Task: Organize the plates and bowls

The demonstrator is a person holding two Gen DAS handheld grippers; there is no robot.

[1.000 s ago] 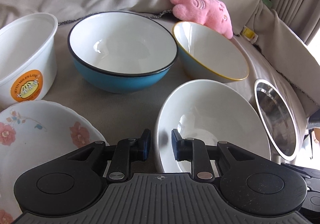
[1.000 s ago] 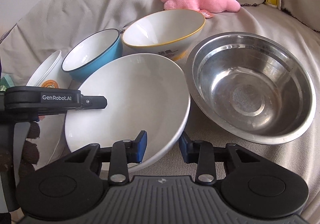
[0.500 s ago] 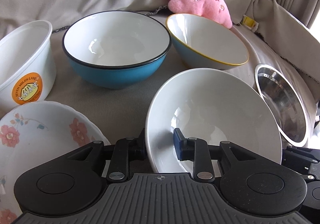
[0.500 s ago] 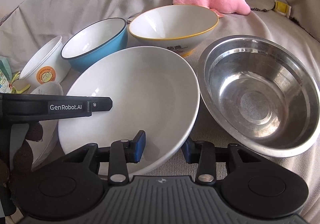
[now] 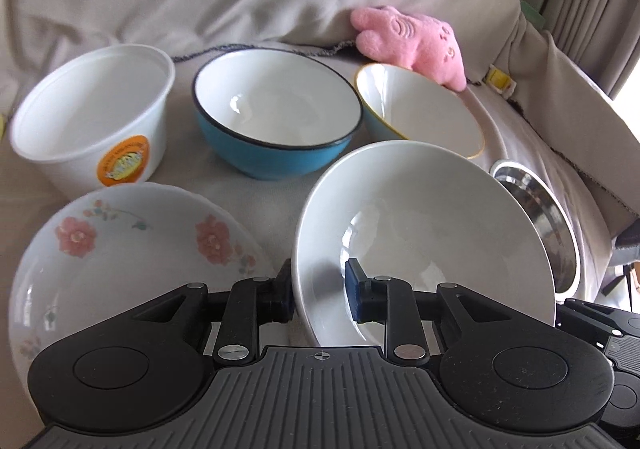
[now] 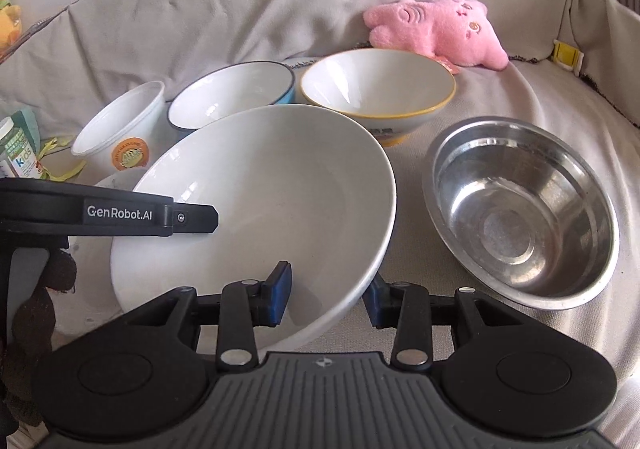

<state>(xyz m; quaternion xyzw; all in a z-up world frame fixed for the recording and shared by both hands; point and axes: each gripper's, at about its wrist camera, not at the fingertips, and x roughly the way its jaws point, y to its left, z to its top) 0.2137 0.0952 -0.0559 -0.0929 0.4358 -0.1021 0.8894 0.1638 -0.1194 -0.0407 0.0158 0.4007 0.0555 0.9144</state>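
Note:
A plain white bowl (image 5: 432, 225) is held tilted above the cloth, and it also shows in the right wrist view (image 6: 272, 201). My left gripper (image 5: 318, 295) is shut on its near left rim, one finger outside and one inside. My right gripper (image 6: 326, 299) is shut on its near right rim. A flowered plate (image 5: 120, 249) lies left of it. A blue bowl (image 5: 276, 113), a yellow-rimmed bowl (image 5: 420, 109) and a white tub (image 5: 96, 117) stand behind. A steel bowl (image 6: 520, 209) sits to the right.
Everything rests on a beige cloth-covered sofa (image 6: 200, 9). A pink plush toy (image 6: 436, 33) lies at the back against the cushion. A green-labelled bottle (image 6: 14, 149) stands at the far left. The left gripper's body (image 6: 108, 211) crosses the right wrist view.
The white bowl has risen off the cloth and tilted, with both grippers on its rim. Both cameras have pulled back and up, so more of the flowered plate and tub shows.

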